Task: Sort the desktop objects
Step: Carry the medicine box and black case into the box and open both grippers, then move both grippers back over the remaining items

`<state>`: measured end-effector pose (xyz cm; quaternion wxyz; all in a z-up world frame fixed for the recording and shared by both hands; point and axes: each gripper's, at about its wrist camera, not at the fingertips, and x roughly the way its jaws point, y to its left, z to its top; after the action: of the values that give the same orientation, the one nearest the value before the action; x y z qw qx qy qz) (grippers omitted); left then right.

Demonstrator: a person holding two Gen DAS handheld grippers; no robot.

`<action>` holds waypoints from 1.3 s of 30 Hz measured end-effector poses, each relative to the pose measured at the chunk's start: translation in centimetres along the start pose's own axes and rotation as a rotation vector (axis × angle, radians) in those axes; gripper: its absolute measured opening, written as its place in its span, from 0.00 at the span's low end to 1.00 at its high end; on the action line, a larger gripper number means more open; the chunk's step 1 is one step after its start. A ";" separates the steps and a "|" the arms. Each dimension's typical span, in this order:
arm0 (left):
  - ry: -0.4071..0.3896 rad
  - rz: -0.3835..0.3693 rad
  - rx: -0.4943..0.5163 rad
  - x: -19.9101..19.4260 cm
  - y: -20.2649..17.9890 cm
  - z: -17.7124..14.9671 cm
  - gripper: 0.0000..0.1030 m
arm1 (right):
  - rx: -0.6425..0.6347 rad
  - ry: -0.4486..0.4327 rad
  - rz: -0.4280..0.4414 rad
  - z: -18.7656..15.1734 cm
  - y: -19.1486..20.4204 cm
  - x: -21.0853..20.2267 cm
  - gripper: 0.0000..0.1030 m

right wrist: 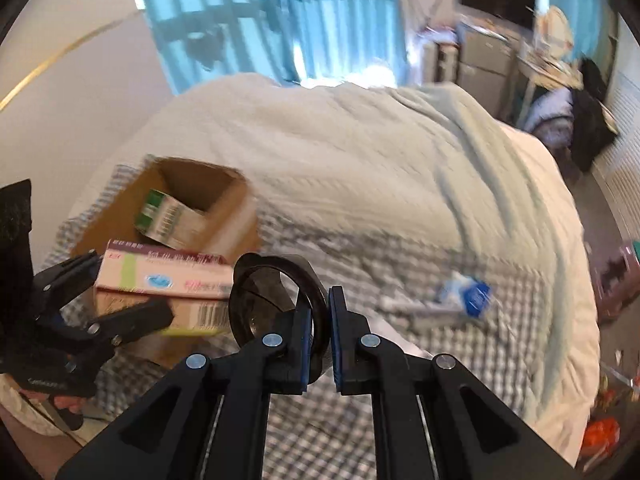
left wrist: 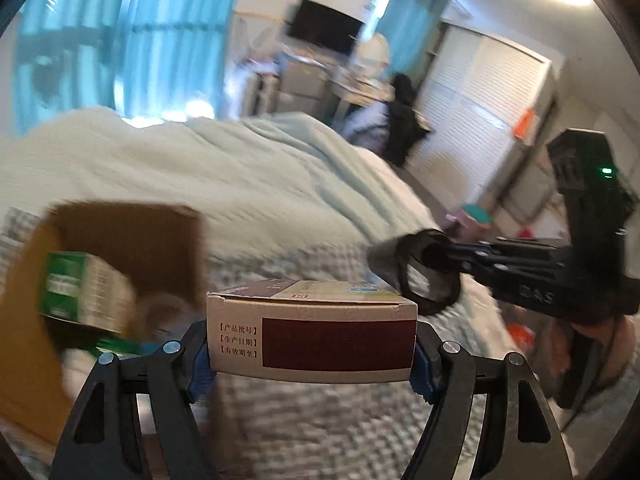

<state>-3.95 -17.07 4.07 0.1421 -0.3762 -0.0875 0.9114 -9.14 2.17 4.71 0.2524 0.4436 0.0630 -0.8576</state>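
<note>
While looking along the left hand-held gripper point(left wrist: 312, 364), showing both blue pads point(left wrist: 202, 364) pressing on the short ends of a white and maroon medicine box point(left wrist: 312, 336). Grasping that box crosswise, with the printed end panel facing the camera. Holding it in the air above a grey checked sheet point(left wrist: 320, 432) on the bed point(left wrist: 240, 168). Lying open to the left: a brown cardboard box point(left wrist: 120, 236), with a green and white carton point(left wrist: 80, 288) leaning inside it. Entering from the right: the right hand-held gripper point(left wrist: 432, 254), clenched on the wall of a black ring point(left wrist: 402, 280), just beside the upper right corner of the medicine box. Wrapping around the grip below it: a hand point(left wrist: 600, 344).

Passing to the right wrist view: showing the right hand-held gripper point(right wrist: 320, 332) nearly closed, pinching the thin wall of the black ring point(right wrist: 276, 292), with the ring's opening standing to the left of the pads. Holding the ring clear of the checked sheet point(right wrist: 360, 420). Reaching in from the left: the left hand-held gripper point(right wrist: 120, 292), grasping the medicine box point(right wrist: 168, 284) just beside the ring; contact between the two not being decidable through the blur. Sitting behind both: the cardboard box point(right wrist: 236, 208) with the green and white carton point(right wrist: 168, 216) inside. Lying on the sheet to the right, well apart: a blue and white packet point(right wrist: 468, 292).
</note>
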 end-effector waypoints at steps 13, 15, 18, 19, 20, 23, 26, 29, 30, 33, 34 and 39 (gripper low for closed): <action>-0.007 0.315 -0.104 -3.3 11.5 -1.5 0.75 | -0.190 0.053 0.186 4.3 14.3 7.3 0.08; 0.001 0.350 -0.112 -3.2 12.4 -2.1 0.75 | -0.184 0.069 0.205 4.4 14.8 8.2 0.09; 0.000 0.368 -0.131 -3.6 13.5 -2.8 0.83 | -0.194 0.069 0.188 4.4 15.1 8.5 0.18; -0.008 0.368 -0.138 -3.9 13.6 -2.8 0.87 | -0.186 0.061 0.187 4.5 14.7 8.3 0.25; -0.015 0.374 -0.144 -4.1 13.5 -2.9 0.93 | -0.176 0.055 0.187 4.6 14.5 8.1 0.30; -0.024 0.369 -0.147 -4.6 13.0 -2.7 0.94 | -0.140 0.020 0.178 5.3 13.4 6.7 0.35; -0.026 0.357 -0.143 -4.9 11.6 -2.5 0.94 | -0.124 -0.019 0.133 5.1 11.2 4.3 0.36; -0.032 0.321 -0.117 -4.8 9.1 -2.2 0.94 | -0.075 -0.051 0.067 4.4 7.7 2.4 0.42; -0.035 0.304 -0.097 -4.6 8.0 -2.2 0.94 | -0.042 -0.068 0.029 3.8 5.7 1.5 0.43; -0.030 0.237 -0.024 -3.6 4.1 -2.0 0.96 | 0.040 -0.088 -0.052 2.1 1.0 -0.6 0.43; -0.020 0.204 -0.002 -3.1 2.8 -2.0 0.96 | 0.059 -0.090 -0.074 1.5 -0.2 -1.1 0.43; 0.057 0.092 0.082 1.1 -3.4 -2.8 0.96 | 0.169 -0.077 -0.163 -1.7 -6.7 -2.1 0.46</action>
<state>-2.07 -13.38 2.24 0.1176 -0.3993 -0.0285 0.9088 -10.14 9.28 4.54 0.1458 0.4233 0.0166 -0.8940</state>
